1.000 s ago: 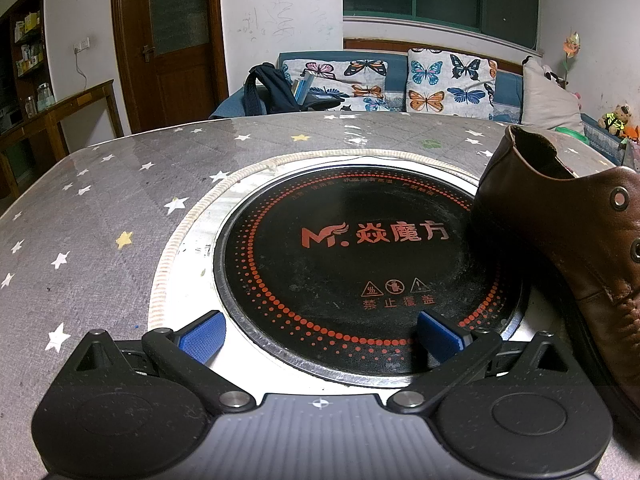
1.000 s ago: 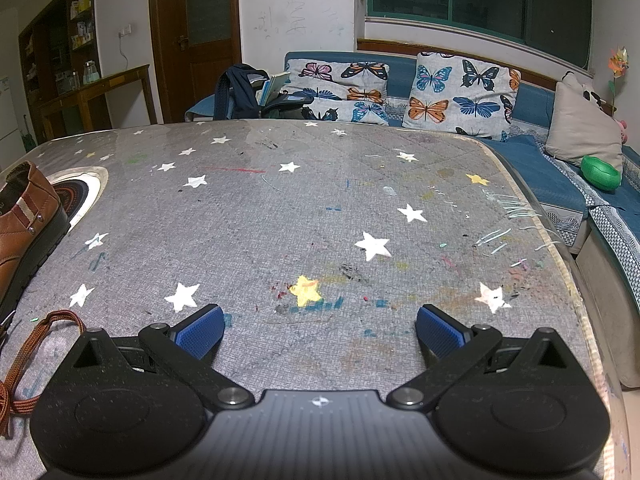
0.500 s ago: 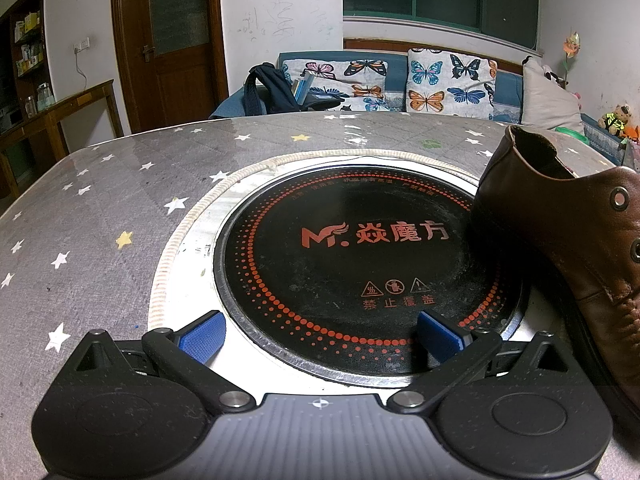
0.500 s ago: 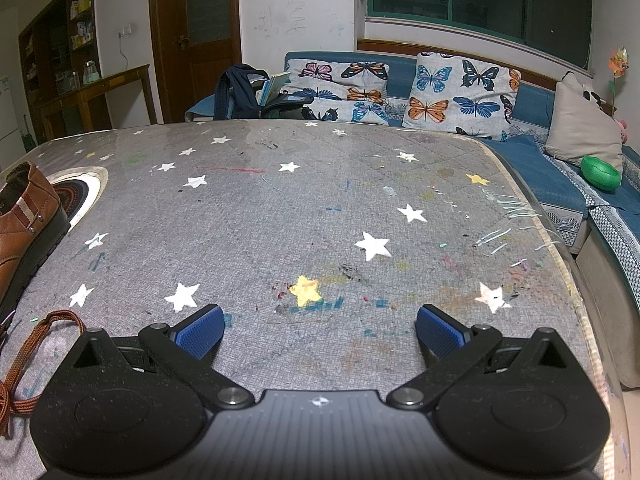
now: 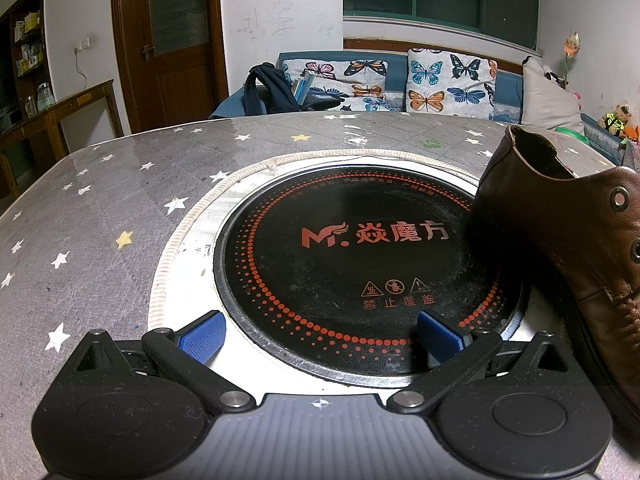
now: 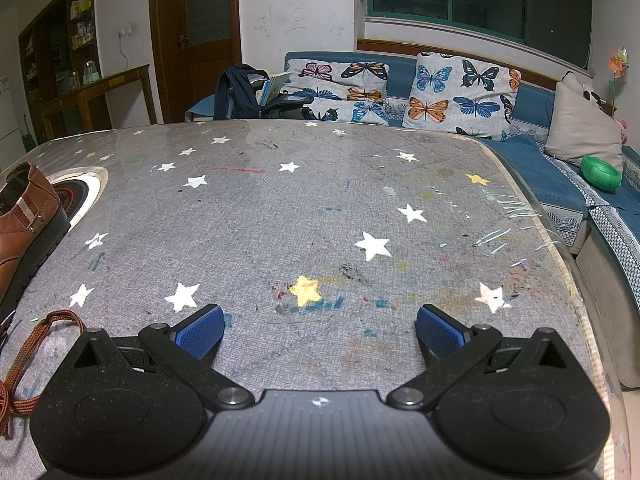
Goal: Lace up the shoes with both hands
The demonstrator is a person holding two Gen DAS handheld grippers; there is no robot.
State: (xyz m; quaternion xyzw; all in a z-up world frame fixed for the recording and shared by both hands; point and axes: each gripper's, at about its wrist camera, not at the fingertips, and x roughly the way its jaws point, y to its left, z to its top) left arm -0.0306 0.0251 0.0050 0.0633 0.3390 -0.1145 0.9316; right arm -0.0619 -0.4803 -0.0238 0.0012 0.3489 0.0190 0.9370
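1. On the bench (image 6: 320,208), the brown shoe (image 5: 568,240) lies unlaced, the lace (image 6: 28,356) beside it.
2. Left claw (image 5: 320,334) and right claw (image 6: 320,332) are wide open, both empty.
3. Next, I think, the right claw must pinch the lace end.

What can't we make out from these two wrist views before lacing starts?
- Shoe toe and lower eyelets: left wrist view, cut off by the right edge.
- Same shoe front: right wrist view, cut off by the left edge.
- Lace: right wrist view, far end runs off the left edge and under the right tongs body; whether it is threaded cannot be told.
- Left tongs: open, lace not in this view.
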